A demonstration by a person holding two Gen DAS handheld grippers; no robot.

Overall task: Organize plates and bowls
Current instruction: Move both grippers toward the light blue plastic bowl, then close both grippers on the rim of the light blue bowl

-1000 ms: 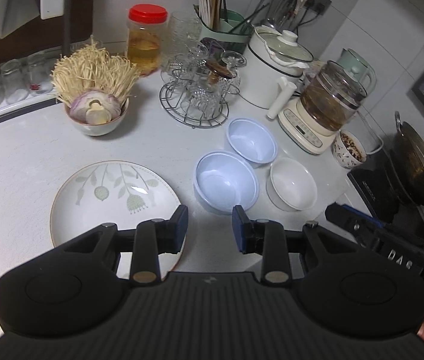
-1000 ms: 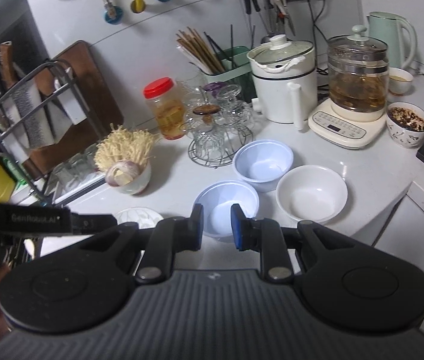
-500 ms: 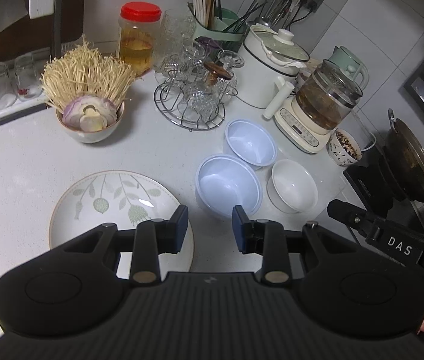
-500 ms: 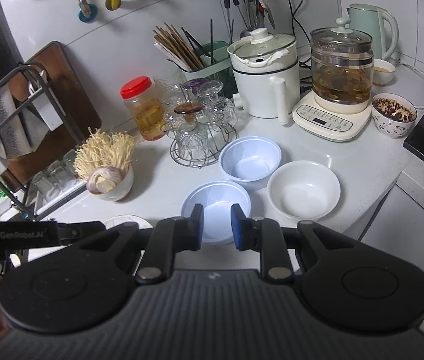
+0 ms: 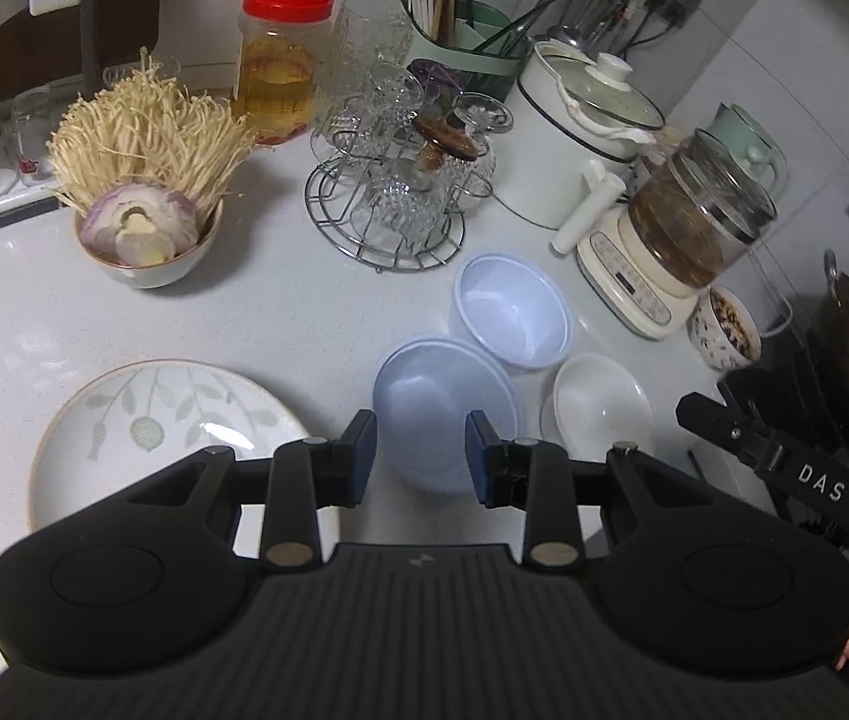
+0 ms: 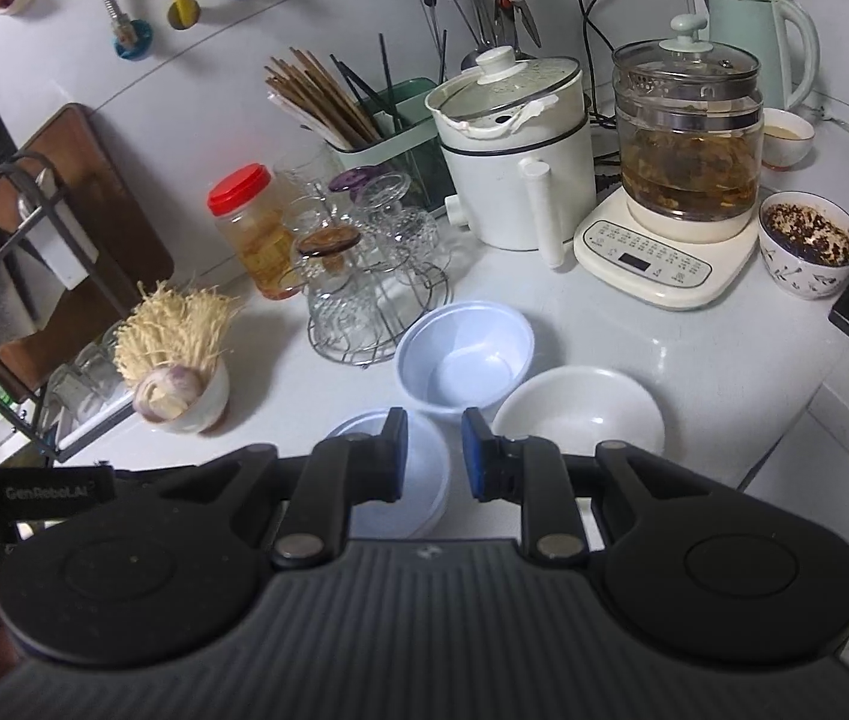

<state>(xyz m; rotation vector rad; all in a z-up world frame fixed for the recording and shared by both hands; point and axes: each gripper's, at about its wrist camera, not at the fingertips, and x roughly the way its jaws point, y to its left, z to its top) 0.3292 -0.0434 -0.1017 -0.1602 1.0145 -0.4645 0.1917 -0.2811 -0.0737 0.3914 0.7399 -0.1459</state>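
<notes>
A crowded white kitchen bench [image 5: 316, 312] carries three bowls close together: a pale blue plastic bowl [image 5: 445, 420] just ahead of the left tool [image 5: 420, 457], a second pale blue bowl [image 5: 511, 318] beyond it, and a white ceramic bowl [image 5: 601, 408] to their right. A leaf-patterned round plate [image 5: 154, 426] lies left of that tool. The left tool's jaws, empty, have just been opening slightly; since a second ago the bowls loom nearer. The right tool [image 6: 434, 451] stands narrowly parted, holding nothing.

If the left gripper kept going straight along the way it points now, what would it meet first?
Most likely the nearer pale blue bowl: it sits directly ahead of the left gripper, showing between its open fingers. Nothing else appears in between, though depth is hard to judge here.
</notes>
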